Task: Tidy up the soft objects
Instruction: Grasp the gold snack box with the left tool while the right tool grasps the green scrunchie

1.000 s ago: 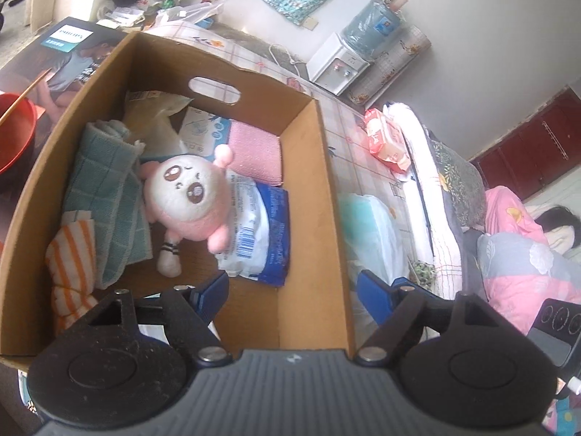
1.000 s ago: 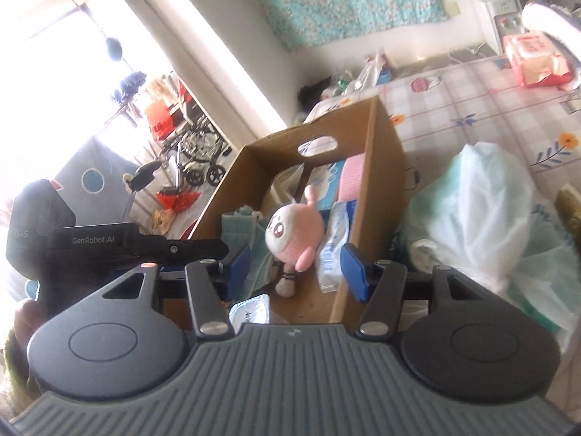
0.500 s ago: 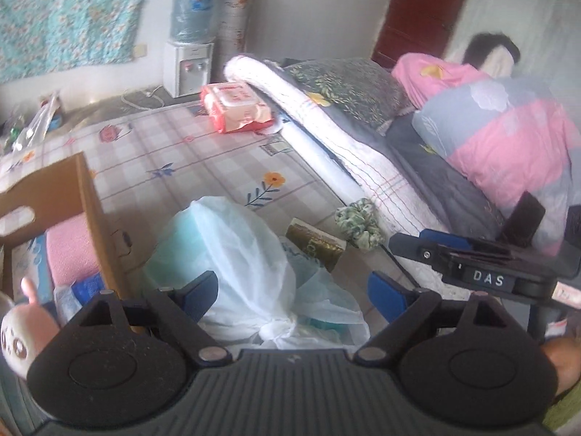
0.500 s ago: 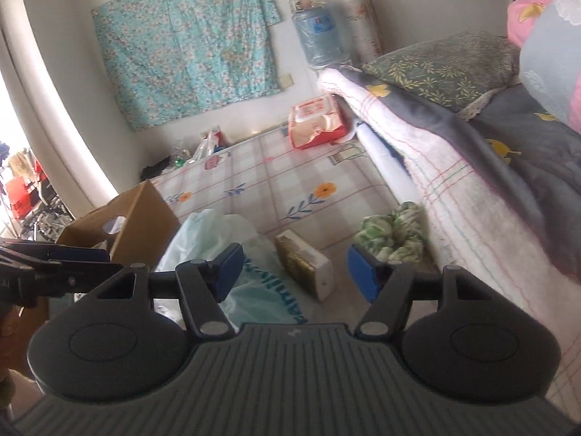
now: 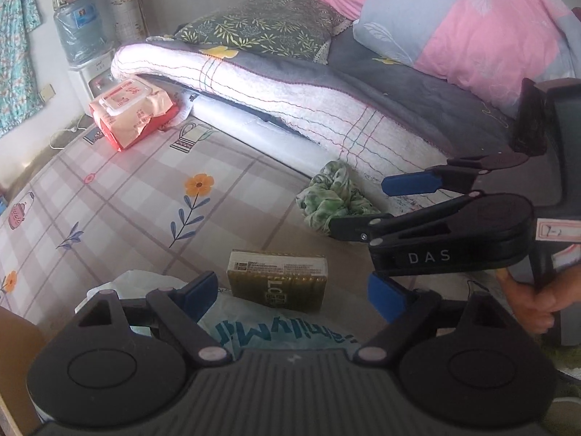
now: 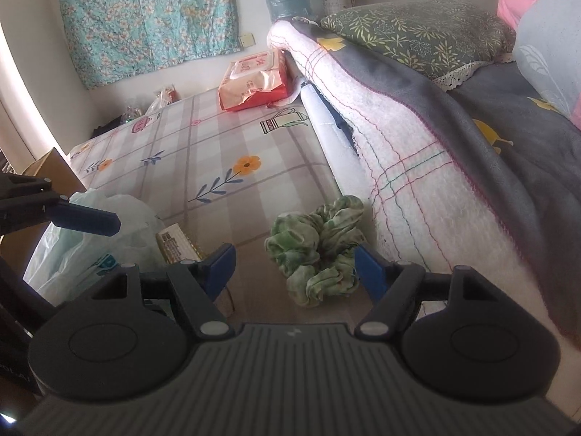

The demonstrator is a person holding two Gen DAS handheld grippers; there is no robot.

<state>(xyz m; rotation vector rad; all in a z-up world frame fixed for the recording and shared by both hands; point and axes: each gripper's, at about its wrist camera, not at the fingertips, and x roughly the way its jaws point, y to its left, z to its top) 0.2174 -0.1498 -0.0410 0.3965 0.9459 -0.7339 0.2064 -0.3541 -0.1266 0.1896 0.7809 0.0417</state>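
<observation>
A green tie-dye scrunchie (image 6: 316,250) (image 5: 334,196) lies on the flowered mat beside the bed's edge. My right gripper (image 6: 294,267) (image 5: 359,205) hovers just over it. Its jaws are opening; the scrunchie sits in the gap and no pad touches it. My left gripper (image 5: 293,294) is open above a gold box (image 5: 277,279) (image 6: 176,245) and a white plastic bag (image 5: 276,330) (image 6: 98,232), holding nothing. One of its blue fingers (image 6: 87,219) reaches into the right wrist view from the left.
A cardboard box (image 6: 47,163) (image 5: 14,345) stands at the left. A pack of wet wipes (image 5: 130,112) (image 6: 254,80) lies at the mat's far end. A folded blanket (image 6: 417,152) and bedding wall the right side. A person's hand (image 5: 533,301) grips the right tool.
Both views have swung from the cardboard box with the pink plush to the mat by the bed. The right gripper has dropped toward the scrunchie, and both pairs of jaws stand wider.
</observation>
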